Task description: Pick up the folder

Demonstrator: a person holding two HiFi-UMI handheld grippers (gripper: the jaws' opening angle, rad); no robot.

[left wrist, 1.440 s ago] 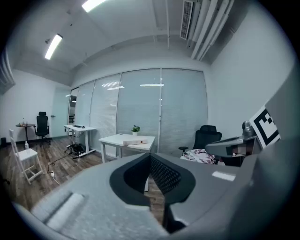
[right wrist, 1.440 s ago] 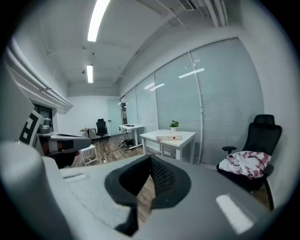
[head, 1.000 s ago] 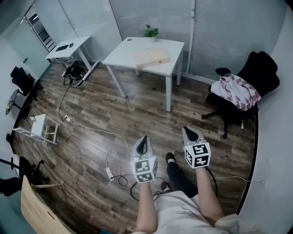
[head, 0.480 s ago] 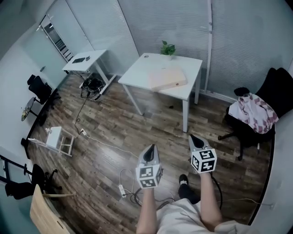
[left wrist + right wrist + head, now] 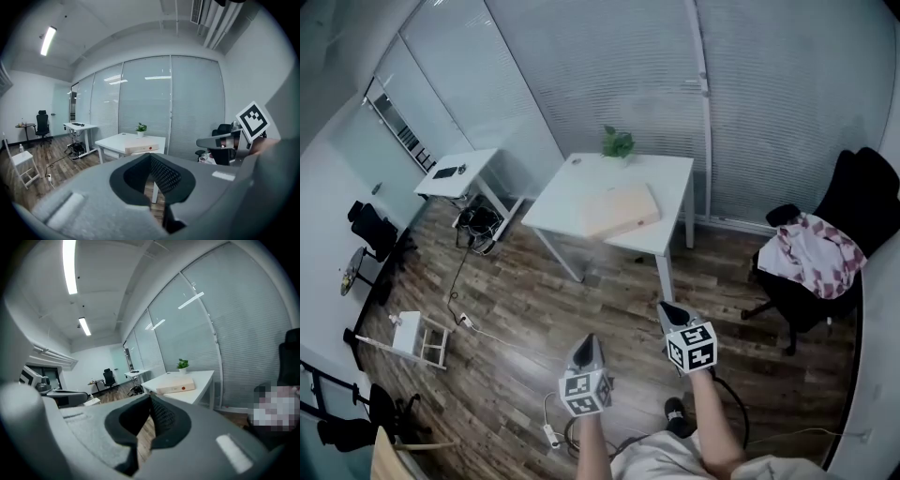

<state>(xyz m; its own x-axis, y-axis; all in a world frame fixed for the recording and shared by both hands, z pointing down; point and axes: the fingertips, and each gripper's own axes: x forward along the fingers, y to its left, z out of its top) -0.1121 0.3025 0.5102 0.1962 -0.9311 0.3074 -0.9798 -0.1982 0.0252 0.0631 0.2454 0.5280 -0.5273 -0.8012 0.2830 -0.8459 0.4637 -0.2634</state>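
My left gripper (image 5: 151, 158) has its jaws pressed together with nothing between them. My right gripper (image 5: 151, 400) is the same, closed tight and empty. In the head view I hold both out in front of me above the wood floor (image 5: 516, 309), the right one a little farther out than the left. The folder (image 5: 621, 210), a flat pale tan piece with a small red dot on its near edge, lies on the white table (image 5: 572, 187) far ahead. It sits toward the table's near right part, well apart from both grippers. A small potted plant (image 5: 618, 143) stands at the table's far edge. At the right is a black office chair (image 5: 853, 187) with a pink patterned cloth (image 5: 811, 253) draped over it. At the far left stands a smaller white desk (image 5: 455, 178).
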